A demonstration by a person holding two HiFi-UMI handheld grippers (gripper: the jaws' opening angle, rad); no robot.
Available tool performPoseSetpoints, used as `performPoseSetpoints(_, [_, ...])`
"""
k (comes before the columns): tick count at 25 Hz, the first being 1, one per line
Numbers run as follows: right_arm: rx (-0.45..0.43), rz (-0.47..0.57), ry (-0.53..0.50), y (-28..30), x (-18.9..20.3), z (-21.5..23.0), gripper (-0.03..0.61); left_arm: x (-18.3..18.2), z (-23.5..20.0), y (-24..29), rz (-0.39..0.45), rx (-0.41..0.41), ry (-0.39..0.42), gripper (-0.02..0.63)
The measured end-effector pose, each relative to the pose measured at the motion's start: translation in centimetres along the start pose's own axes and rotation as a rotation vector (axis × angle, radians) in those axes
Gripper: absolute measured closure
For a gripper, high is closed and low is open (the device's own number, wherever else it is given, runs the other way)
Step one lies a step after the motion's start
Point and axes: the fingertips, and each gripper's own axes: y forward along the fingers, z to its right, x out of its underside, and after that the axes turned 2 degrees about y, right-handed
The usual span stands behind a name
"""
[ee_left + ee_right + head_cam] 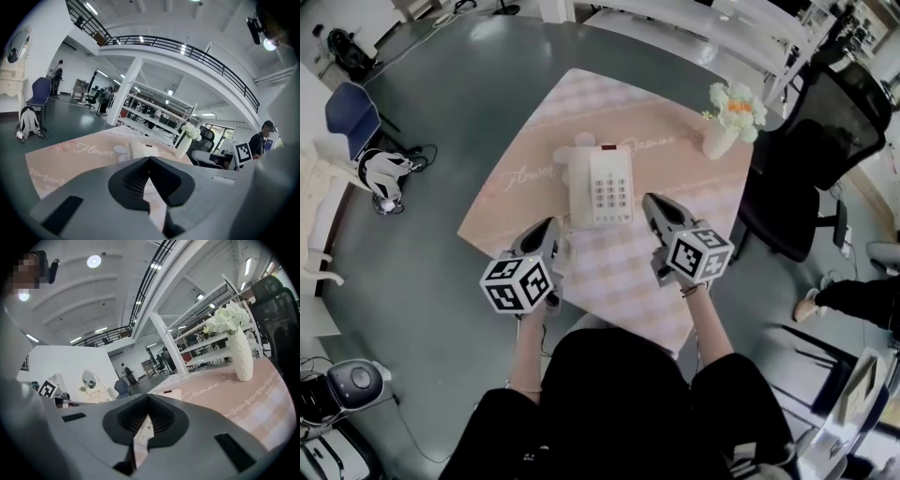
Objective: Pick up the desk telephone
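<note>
The cream desk telephone (598, 185) lies on the pink tablecloth (525, 178), handset on its left, keypad facing up. My left gripper (554, 226) is shut and empty, its tips just off the phone's near left corner. My right gripper (650, 201) is also shut and empty, close to the phone's right side. In the left gripper view the phone (140, 149) shows just past the closed jaws of the left gripper (149, 159). In the right gripper view a strip of the phone (169, 393) peeks over the closed right gripper (149, 397).
A white vase of flowers (727, 120) stands at the table's far right corner, also visible as the vase (240, 357) in the right gripper view. A black office chair (811, 159) stands right of the table. A blue chair (352, 112) and a bag lie on the floor at left.
</note>
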Motion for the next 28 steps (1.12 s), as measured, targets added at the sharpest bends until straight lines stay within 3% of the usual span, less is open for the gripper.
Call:
performPoseSetpoints(5, [0.01,-0.023,0.055,2.2,0.5,1.9,0.586,0.7,-1.6,2.8,-0.073,-0.007,-0.02,0.615])
performPoseSetpoints(14, [0.027,-0.082,0.131,6.2,2.2,4.8,0.574,0.2,-3.0,7.6,-0.123,0.075,-0.092,0.61])
performPoseSetpoints(20, [0.047,-0.129,0.152,8.0,3.6,6.2,0.503,0.7,-3.5,10.1,-0.165,0.123,-0.118,0.509])
performPoseSetpoints(28, [0.073,-0.176,0.257,10.1,5.0,8.1,0.409,2.7,-4.4,12.7,-0.249,0.157,-0.156,0.396])
